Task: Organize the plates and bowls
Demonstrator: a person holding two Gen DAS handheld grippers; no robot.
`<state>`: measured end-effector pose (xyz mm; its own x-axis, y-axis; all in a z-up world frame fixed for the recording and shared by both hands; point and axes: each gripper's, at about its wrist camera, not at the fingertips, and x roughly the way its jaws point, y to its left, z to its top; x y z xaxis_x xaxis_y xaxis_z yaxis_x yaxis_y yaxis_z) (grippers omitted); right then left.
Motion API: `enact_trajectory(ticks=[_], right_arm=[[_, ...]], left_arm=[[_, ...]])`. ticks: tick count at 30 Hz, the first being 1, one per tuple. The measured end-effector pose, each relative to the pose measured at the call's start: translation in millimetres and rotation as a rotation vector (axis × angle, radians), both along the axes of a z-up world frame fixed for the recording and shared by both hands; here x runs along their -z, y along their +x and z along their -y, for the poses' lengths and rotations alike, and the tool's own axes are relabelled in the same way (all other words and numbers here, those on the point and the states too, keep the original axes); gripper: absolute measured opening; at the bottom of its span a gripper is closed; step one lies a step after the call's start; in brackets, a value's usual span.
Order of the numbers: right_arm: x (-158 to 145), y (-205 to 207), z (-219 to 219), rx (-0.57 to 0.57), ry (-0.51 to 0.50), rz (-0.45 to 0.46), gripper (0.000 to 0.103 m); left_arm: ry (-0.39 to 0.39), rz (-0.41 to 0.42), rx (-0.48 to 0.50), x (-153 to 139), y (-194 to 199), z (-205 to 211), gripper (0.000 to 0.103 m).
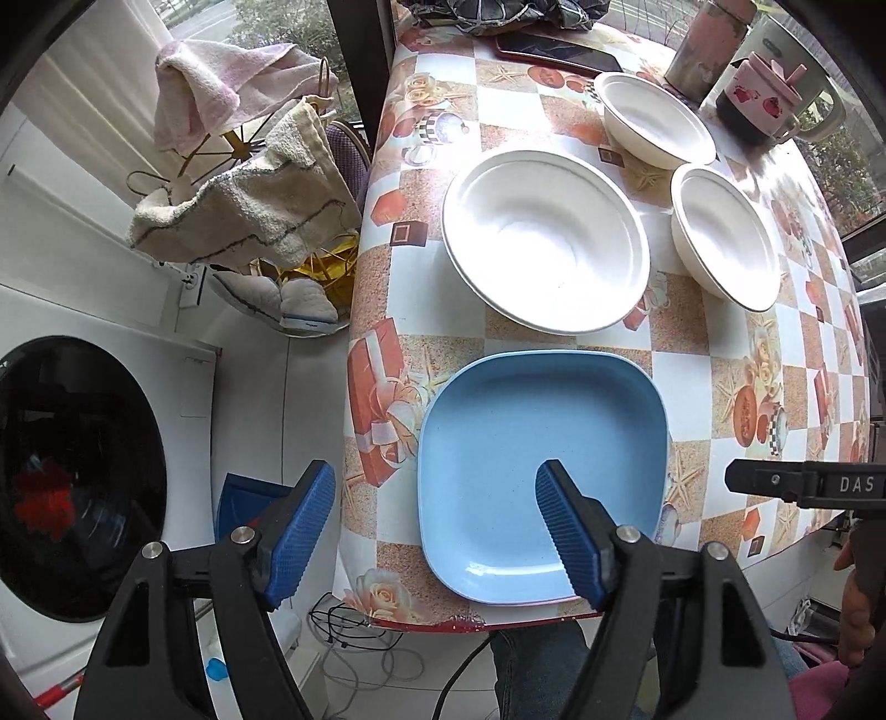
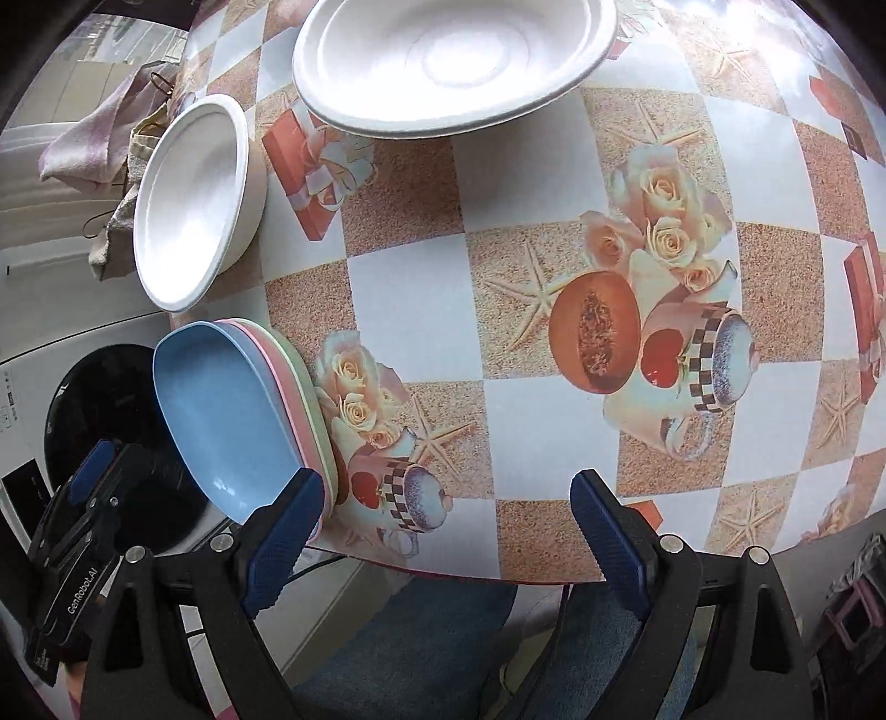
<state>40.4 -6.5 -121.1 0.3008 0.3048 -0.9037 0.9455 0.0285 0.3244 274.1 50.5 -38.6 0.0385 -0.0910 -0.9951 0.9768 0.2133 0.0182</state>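
A blue square plate tops a stack of plates at the table's near left corner; the right wrist view shows pink and pale green plates under it. A large white bowl sits beyond it, with two smaller white bowls to the right and behind. My left gripper is open and empty, its right finger over the plate's near edge. My right gripper is open and empty over bare tablecloth, just right of the stack. The left gripper also shows in the right wrist view.
The table has a patterned cloth. At the back stand a metal tin, a cup with a lid, a white jug and a phone. A washing machine and a towel rack stand left of the table.
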Motion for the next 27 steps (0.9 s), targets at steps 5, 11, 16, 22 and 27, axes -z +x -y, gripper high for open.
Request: enact_trajectory(ticks=[5,11,16,22,27], right_arm=[[-2.5,-7.1,8.5,0.031,-0.020,-0.005,0.092],[-19.9,-28.9,37.2,0.079,-0.116,-0.039,0.092],[-29.0,-48.2,84.8,0.110,-0.198,-0.073,0.092],[-27.8,-57.7,136.3,0.116,-0.240,-0.091,0.092],[-1.9,-55.8,160.0,0.109,-0.212,-0.116,0.091]], left_arm=[[-0.016,-0.034,0.045,-9.6,-20.2,15.9,0.078],[-0.060,-0.048,0.148,-23.7,-59.7,55.0,0.078],[-0.114,-0.029,0.202,-32.5,-88.8,109.6,0.078],[-0.103,0.006,0.251,-10.8,-117.6,179.7,0.078],[-0.005,0.026,0.257,30.2,-125.1,211.9,0.078]])
